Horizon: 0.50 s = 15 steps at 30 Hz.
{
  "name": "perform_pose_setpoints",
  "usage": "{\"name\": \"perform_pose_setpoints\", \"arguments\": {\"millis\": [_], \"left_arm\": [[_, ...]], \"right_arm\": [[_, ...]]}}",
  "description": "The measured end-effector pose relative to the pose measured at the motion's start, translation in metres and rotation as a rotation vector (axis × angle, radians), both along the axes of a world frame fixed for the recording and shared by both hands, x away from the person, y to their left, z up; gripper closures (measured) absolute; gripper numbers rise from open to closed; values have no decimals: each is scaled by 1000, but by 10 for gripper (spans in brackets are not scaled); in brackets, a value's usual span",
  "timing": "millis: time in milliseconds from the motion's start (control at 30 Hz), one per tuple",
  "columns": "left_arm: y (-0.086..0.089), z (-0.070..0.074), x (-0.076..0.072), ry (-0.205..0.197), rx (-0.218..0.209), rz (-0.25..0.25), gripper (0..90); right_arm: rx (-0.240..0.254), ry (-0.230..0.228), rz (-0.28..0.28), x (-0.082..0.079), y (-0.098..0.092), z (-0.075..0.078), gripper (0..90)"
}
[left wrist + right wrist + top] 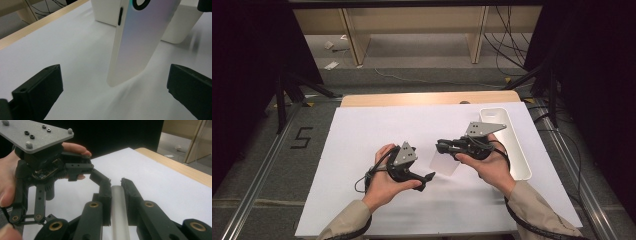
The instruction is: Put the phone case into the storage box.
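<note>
A: The phone case [135,42] is pinched edge-on by the right gripper [116,187], held upright above the table [362,130].

B: The left gripper [428,178] is spread wide; the case hangs just ahead, seemingly presented for a handover.

L tool [428,177] agape, R tool [443,146] clamped.

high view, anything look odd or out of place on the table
Nothing looks spilled or damaged. The one unusual thing is the phone case: it is not lying flat but hangs tilted over the white sheet, pinched at its edge by the right tool. The white tray sits straight at the right edge.
</note>
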<state>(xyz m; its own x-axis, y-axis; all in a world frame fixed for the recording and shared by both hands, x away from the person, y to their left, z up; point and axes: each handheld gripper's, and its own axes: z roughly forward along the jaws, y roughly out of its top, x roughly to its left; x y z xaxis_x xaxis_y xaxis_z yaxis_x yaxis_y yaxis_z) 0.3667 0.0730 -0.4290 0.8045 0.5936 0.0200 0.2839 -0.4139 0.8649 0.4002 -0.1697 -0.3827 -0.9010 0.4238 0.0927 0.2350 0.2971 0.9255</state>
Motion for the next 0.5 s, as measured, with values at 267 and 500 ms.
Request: {"name": "perform_pose_setpoints", "arguments": {"millis": [267, 500], "left_arm": [[-3, -3, -1, -3, 16, -25, 19], [-4, -5, -1, 0, 12, -39, 42]], "right_arm": [[-28, -13, 66, 0, -1, 4, 798], [-48, -22, 125, -1, 1, 6, 798]]}}
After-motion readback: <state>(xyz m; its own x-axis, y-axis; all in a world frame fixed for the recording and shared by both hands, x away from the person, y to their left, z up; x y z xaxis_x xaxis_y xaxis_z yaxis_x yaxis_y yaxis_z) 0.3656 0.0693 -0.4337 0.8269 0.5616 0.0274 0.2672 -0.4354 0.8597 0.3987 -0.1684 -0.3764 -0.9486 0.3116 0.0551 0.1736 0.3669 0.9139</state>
